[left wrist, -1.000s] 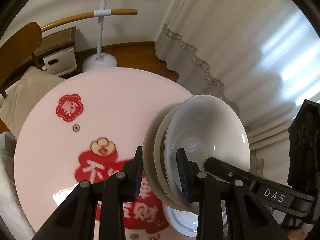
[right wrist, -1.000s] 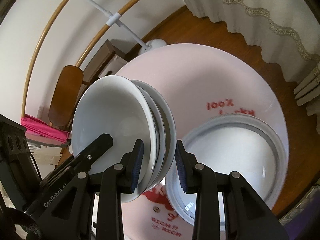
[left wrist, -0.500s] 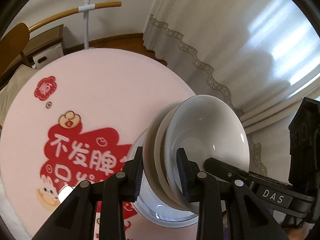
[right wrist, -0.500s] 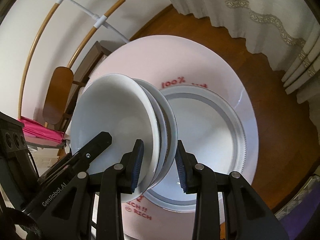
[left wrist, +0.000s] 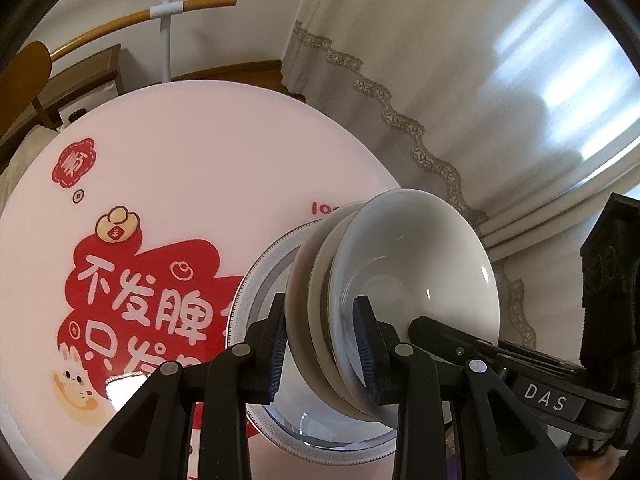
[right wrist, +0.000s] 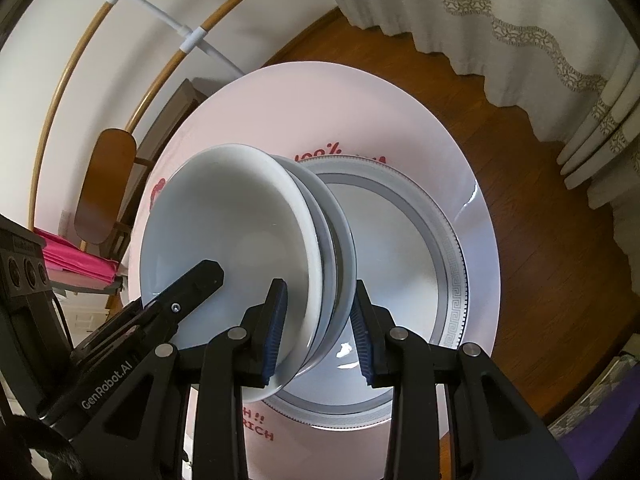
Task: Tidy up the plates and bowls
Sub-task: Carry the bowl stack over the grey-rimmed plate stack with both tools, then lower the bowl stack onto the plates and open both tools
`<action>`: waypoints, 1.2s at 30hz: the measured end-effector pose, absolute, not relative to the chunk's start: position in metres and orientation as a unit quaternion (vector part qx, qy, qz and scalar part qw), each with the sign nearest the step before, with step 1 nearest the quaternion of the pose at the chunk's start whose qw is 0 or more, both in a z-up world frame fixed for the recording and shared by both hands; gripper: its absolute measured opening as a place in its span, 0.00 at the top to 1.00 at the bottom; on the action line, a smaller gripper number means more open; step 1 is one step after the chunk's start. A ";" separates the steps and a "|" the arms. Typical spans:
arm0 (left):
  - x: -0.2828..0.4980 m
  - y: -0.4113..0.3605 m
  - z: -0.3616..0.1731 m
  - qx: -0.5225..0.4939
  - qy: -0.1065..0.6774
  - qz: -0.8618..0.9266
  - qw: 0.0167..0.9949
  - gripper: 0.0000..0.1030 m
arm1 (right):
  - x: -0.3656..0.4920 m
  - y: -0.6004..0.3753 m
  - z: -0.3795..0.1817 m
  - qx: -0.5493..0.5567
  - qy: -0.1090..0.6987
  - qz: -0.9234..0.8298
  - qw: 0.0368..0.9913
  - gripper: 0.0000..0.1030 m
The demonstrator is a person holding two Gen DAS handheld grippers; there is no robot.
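Note:
A nested stack of white bowls (left wrist: 404, 276) hangs tilted on edge, gripped by its rim from two opposite sides. My left gripper (left wrist: 322, 336) is shut on the near rim in the left wrist view. My right gripper (right wrist: 320, 320) is shut on the stack of bowls (right wrist: 232, 232) at the other rim. Each view shows the other gripper's black finger inside the top bowl. Just beneath the stack lies a large white plate (right wrist: 436, 240) with a grey patterned band, its rim (left wrist: 250, 284) partly hidden by the bowls.
The plate rests on a round pink table (left wrist: 192, 148) printed with red characters, near its right edge. Around it are wood floor (right wrist: 500, 152), pale curtains (left wrist: 460, 80), a wooden chair (right wrist: 104, 188), a white lamp pole (left wrist: 168, 32) and a pink cloth (right wrist: 76, 264).
Both grippers carried the bowl stack across the table and downward. The large banded plate has come to lie directly under the stack. The grips stayed the same.

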State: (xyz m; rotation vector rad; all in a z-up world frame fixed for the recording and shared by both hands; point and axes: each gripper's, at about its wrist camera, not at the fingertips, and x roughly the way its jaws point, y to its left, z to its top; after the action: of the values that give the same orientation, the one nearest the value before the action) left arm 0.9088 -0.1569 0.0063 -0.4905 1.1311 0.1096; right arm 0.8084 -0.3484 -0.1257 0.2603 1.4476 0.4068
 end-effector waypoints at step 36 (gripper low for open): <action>0.791 -0.101 0.051 -0.253 0.463 0.100 0.843 0.37 | 0.762 -0.372 -0.080 0.141 0.602 0.138 0.774 0.43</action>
State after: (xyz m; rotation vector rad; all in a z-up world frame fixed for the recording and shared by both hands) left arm 0.7911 -0.1009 0.0509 -0.5351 0.9780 0.2110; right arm 0.7622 -0.3715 -0.0798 0.3063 1.3036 0.2983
